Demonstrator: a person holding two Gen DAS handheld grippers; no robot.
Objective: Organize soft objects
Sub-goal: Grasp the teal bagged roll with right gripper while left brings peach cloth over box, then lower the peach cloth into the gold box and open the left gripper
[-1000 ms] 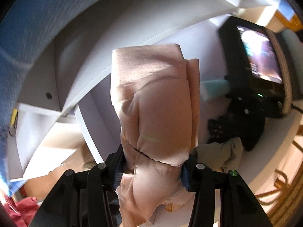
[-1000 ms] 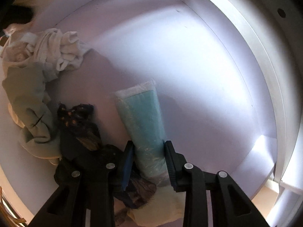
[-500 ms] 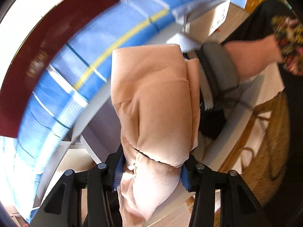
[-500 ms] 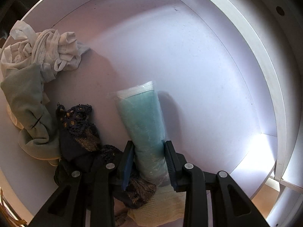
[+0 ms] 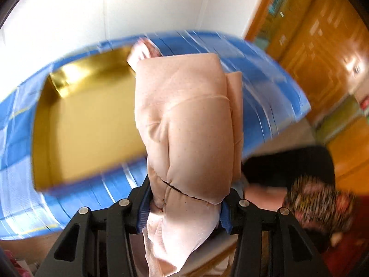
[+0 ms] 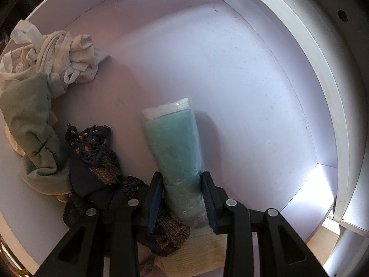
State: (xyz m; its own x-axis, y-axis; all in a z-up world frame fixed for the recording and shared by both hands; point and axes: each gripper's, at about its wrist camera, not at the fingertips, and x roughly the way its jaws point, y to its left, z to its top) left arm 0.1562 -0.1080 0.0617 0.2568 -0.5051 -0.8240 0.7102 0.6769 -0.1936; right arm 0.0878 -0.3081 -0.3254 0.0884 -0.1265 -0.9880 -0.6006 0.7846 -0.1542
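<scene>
On the white shelf (image 6: 230, 73), near its front edge, a rolled teal cloth in clear wrap (image 6: 177, 152) lies flat, its near end between the blue pads of the right gripper (image 6: 181, 196). The jaws stand close on either side of the roll and touch its wrap; they have just been easing apart a little, with the roll between them. To the left of the roll, touching the gripper's left finger, sits a heap of dark lace cloth (image 6: 92, 159). Further left, toward the shelf's left edge, a grey-green garment (image 6: 30, 124) is bunched up, and behind it, toward the back left corner, lies a tangle of white cloth (image 6: 62, 55). A cream knit piece (image 6: 198, 251) shows under the gripper at the front edge. The right half of the shelf is bare up to its raised white rim.

In the left wrist view, the left gripper (image 5: 184, 210) is clamped on a folded peach cloth (image 5: 189, 124), which stands up from the jaws and blocks the middle of the view. Behind it lies a blue checked cover (image 5: 265, 97) with an open gold-lined box (image 5: 87, 124) set on it, blurred. A white wall (image 5: 115, 7) rises beyond, wooden doors (image 5: 322, 53) stand at the right, and a person's patterned sleeve (image 5: 320, 200) shows at lower right.
</scene>
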